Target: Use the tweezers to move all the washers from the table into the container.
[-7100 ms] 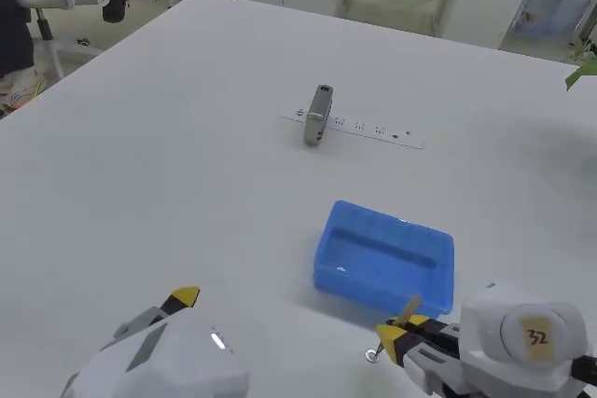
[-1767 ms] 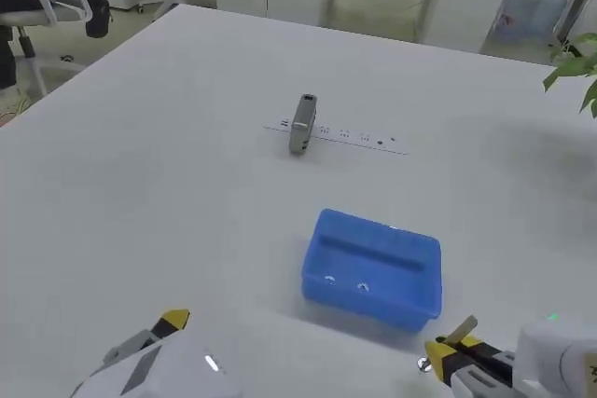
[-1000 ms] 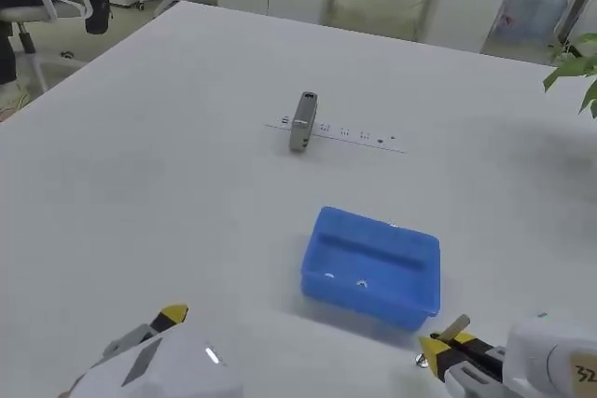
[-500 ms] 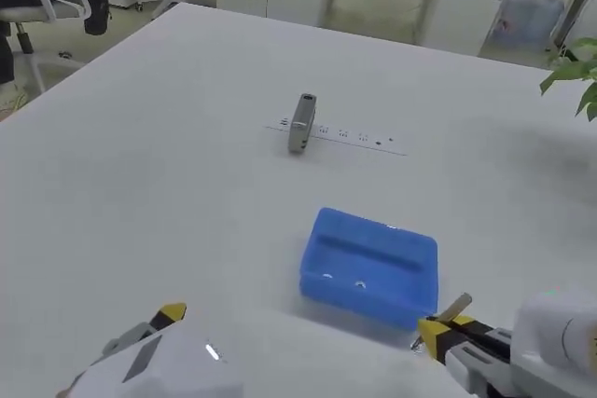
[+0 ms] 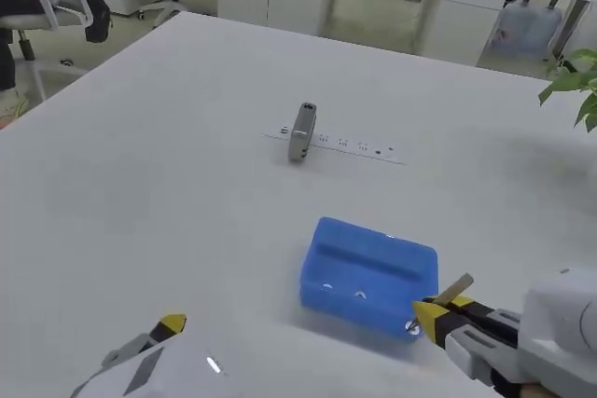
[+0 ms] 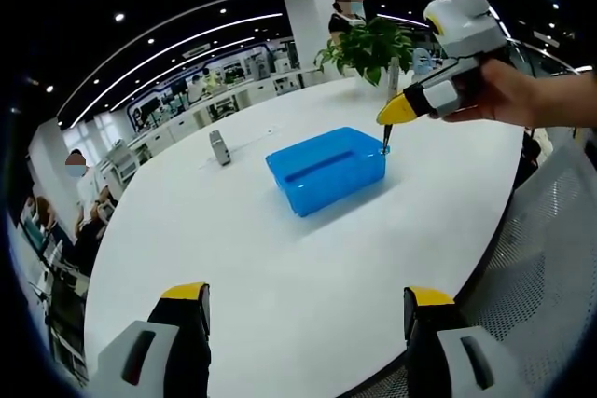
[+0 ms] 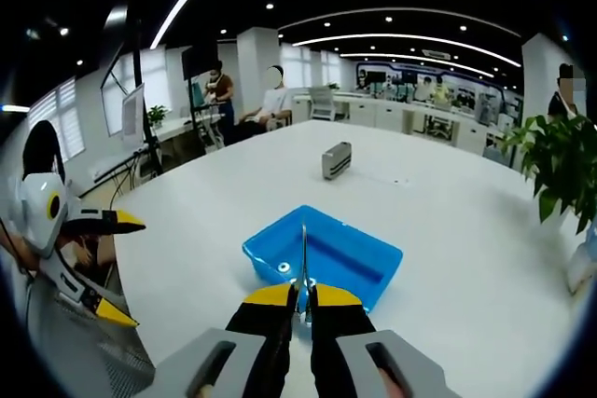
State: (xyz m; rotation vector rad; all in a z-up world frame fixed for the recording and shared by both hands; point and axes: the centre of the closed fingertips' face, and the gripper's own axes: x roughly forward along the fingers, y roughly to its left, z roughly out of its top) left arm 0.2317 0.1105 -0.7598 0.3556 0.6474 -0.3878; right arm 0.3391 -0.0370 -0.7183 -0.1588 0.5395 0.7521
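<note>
As the held washer [image 5: 411, 325] hangs at the tip of the tweezers [image 7: 303, 253], it sits at the near-right corner of the blue container [image 5: 350, 317], not yet released. Tip is right at the rim; whether it is fully inside the wall line, cannot tell from head view. Left claw view also puts it at the corner edge.

Inside container: washer A [image 5: 326, 287] and washer B [image 5: 359, 295], flat on the floor, near each other, toward the front wall.

Right claw [image 5: 435, 310]: pinched narrow on the tweezers, jaws nearly meeting w/ the tweezers between, pointing at container.

Left claw [image 6: 306, 294]: spread wide, holds nothing, at near side of worktop [image 5: 187, 184], well apart from container.

Status (judgement): 2 deposited, 3rd approx. at drop point. Left to do: bring tip in over the container floor, release. Whether more washers wait on the worktop: cannot tell, too small at this res.

Grey block [image 5: 300, 130] stands further back on worktop, not part of the job.
</note>
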